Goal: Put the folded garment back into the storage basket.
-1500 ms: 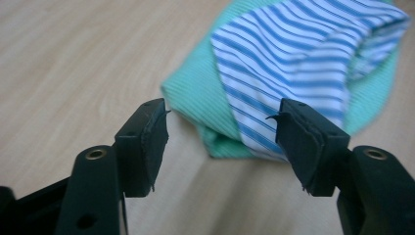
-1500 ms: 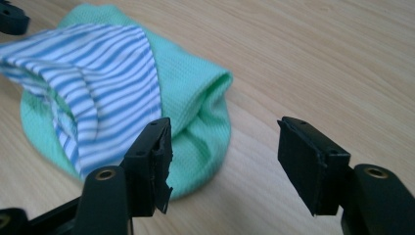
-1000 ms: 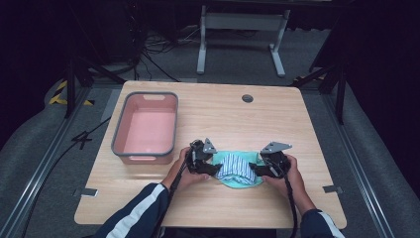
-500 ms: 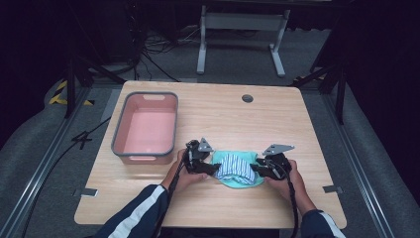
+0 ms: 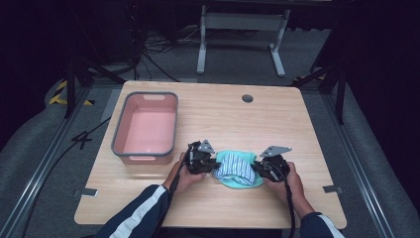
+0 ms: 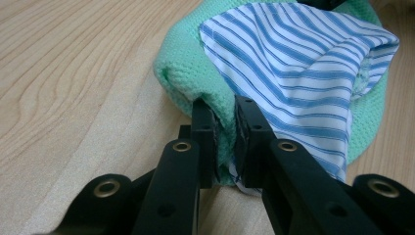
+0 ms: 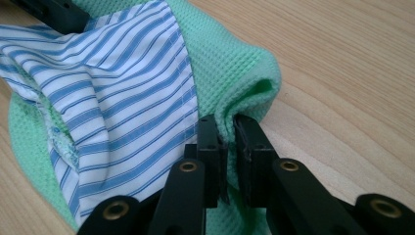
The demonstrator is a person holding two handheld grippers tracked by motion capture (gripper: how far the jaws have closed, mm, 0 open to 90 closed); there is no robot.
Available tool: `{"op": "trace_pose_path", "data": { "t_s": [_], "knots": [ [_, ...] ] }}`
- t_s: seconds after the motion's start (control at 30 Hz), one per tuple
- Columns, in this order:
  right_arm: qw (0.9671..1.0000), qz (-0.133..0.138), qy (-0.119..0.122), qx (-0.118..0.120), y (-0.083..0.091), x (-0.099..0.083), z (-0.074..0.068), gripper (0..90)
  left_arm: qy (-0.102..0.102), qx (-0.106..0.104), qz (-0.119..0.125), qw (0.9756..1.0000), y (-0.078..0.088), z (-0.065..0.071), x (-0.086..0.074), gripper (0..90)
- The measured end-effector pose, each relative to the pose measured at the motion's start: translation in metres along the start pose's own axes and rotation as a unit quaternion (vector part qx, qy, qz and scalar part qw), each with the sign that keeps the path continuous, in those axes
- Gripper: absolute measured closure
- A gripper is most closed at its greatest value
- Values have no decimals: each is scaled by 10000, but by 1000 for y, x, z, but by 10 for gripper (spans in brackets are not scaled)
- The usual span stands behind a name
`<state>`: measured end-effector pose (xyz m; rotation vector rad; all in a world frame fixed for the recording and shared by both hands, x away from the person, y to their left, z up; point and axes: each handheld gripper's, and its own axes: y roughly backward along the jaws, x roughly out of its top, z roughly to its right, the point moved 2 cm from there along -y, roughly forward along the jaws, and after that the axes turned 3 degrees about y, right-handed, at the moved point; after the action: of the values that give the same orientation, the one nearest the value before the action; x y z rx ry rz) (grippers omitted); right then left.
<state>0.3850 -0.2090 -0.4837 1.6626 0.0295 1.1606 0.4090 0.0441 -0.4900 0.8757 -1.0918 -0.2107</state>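
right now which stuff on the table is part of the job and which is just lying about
In use:
- green cloth, pinched at both ends
- striped cloth lying on it
- left gripper and right gripper, each shut on the green cloth

Probably next, as a guess:
- pink bin, empty

Just lying about:
- round grommet in the table

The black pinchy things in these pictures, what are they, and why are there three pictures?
They are grippers, tools a person holds, one in each hand. One picture looks down from above the wooden table. The other two come from little cameras riding on each gripper, looking along its two black jaws. On the table sit a pink tub and a green cloth with a blue striped cloth bundled on it. The left gripper is pinching one side of the green cloth, and the right gripper is pinching the other side. The tub looks empty.
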Motion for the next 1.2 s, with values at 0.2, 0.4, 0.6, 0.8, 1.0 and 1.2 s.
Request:
{"op": "trace_pose_path", "data": {
  "t_s": [0.2, 0.4, 0.6, 0.8, 1.0, 1.2],
  "knots": [
    [10000, 48, -13, 68, 7, -1, 0, 822, -255, 135, -130, 9995, 2, 8, 5, 817],
    [9997, 205, -105, 75, 15, 3, -2, 824, -367, 169, -6, 9992, 15, 13, 13, 819],
    [9994, 297, -126, 103, 21, 7, -5, 824, -442, 194, -22, 9988, 18, 15, 15, 820],
    [9990, 399, -195, 86, 28, 11, -6, 825, -459, 177, 64, 9988, 24, 12, 21, 820],
    [9980, 597, -227, 23, 40, 22, -4, 825, -566, 232, 79, 9981, 33, 14, 31, 821],
    [9972, 740, -146, 5, 44, 35, -7, 825, -632, 313, 111, 9974, 45, 11, 37, 821]
  ]
}}
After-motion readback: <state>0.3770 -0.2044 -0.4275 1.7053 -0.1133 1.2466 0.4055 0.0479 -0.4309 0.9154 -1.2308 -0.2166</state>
